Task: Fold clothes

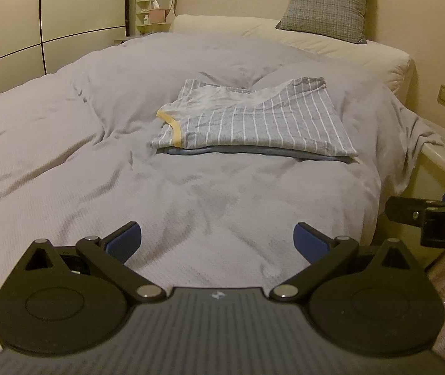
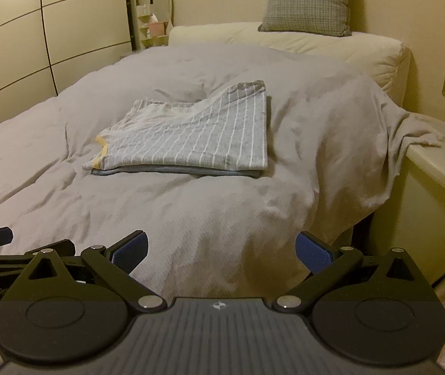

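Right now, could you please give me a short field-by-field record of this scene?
surface: bed with grey duvet
garment: striped shirt, folded, yellow collar trim at its left
beneath it: a darker blue folded garment, only its edge showing
left hand-held gripper: open, empty, short of the shirt
right hand-held gripper: open, empty, short of the shirt
background: checked pillow against the wall

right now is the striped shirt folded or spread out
Folded. The striped shirt lies as a compact rectangle with doubled edges, stacked on a darker folded garment on the bed; one far corner lifts slightly.
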`<state>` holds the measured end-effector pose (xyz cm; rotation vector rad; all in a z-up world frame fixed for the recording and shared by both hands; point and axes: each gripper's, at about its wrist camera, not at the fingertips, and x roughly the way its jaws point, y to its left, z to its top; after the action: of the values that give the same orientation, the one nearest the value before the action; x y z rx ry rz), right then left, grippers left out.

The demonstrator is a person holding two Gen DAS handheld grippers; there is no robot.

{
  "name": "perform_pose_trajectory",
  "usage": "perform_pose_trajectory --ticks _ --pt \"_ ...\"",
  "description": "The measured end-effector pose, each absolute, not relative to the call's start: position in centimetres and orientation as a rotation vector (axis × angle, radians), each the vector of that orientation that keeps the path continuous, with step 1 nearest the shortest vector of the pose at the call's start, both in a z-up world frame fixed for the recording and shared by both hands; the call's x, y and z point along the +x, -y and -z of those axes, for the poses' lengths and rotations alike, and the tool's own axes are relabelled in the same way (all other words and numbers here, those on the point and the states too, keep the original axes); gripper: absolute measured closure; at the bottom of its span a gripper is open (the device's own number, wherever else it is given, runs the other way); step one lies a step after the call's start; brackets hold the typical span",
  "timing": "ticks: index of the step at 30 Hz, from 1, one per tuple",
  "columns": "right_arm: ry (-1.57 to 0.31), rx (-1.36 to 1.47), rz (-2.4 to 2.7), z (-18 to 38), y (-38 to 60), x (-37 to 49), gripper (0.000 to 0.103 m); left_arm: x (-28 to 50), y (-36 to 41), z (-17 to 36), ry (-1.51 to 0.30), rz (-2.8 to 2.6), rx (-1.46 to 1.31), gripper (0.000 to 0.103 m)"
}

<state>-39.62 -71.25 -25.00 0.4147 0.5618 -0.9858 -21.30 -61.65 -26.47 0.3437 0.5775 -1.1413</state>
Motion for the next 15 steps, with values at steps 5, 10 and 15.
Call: perform_pose_trajectory --ticks 5,10,15 --pt "-0.563 0.416 0.99 24.85 71.14 -39.87 0.0 -21.48 61.65 26.42 -0.57 1.142 0.345 0.001" --pt "-0.561 0.418 0.986 24.75 71.16 -40.06 0.0 -21.6 61.66 26.46 -0.569 1.14 0.347 0.001" --pt "-0.553 0.422 0.986 24.75 71.35 -40.25 0.0 -21.85 61.77 26.5 -0.562 1.142 0.352 0.001"
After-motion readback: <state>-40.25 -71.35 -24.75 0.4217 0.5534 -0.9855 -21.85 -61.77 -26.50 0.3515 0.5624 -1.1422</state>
